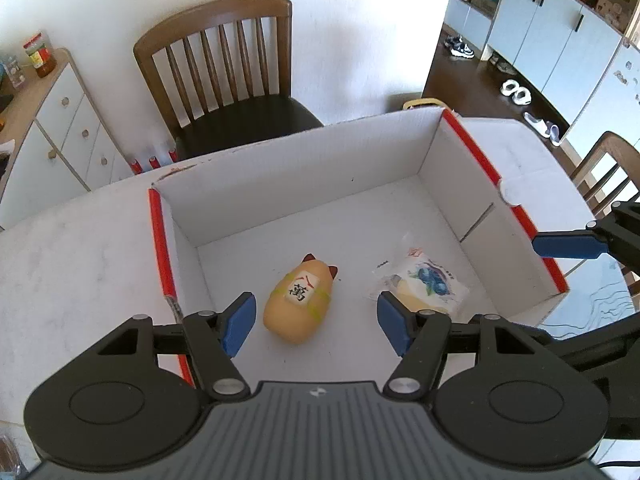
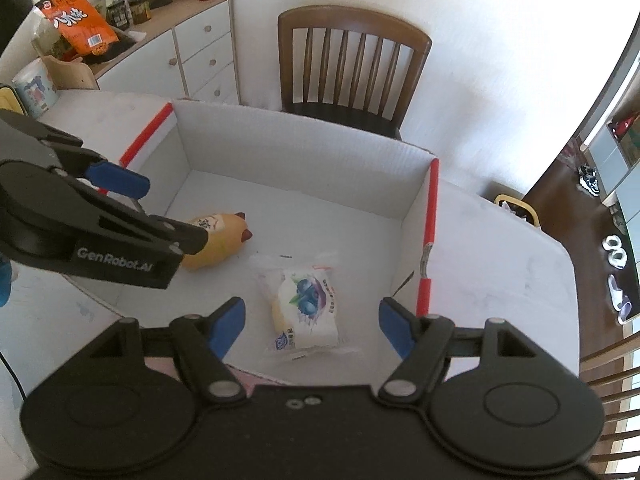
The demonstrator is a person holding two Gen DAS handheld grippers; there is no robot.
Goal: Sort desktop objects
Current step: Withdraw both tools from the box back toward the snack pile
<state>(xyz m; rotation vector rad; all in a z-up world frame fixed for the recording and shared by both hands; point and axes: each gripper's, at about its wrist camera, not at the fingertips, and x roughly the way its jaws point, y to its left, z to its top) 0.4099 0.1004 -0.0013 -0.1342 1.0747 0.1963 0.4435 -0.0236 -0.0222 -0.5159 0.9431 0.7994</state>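
A white cardboard box (image 1: pixel 304 168) with red edges stands on the white table; it also shows in the right wrist view (image 2: pixel 304 168). Inside lie a tan cat-shaped toy (image 1: pixel 298 304) with a label, seen too in the right wrist view (image 2: pixel 218 244), and a clear snack packet with a blueberry print (image 1: pixel 424 284) (image 2: pixel 306 304). My left gripper (image 1: pixel 316 322) is open and empty, above the toy. My right gripper (image 2: pixel 312 322) is open and empty, above the packet. One blue fingertip (image 1: pixel 568 245) of the right gripper shows at the box's right wall.
A wooden chair (image 1: pixel 224 76) stands behind the table, another (image 1: pixel 608 176) at the right. A white drawer cabinet (image 2: pixel 200 52) with jars and an orange bag (image 2: pixel 76 20) is at the back left. A paper roll (image 2: pixel 34 88) stands at the table's left edge.
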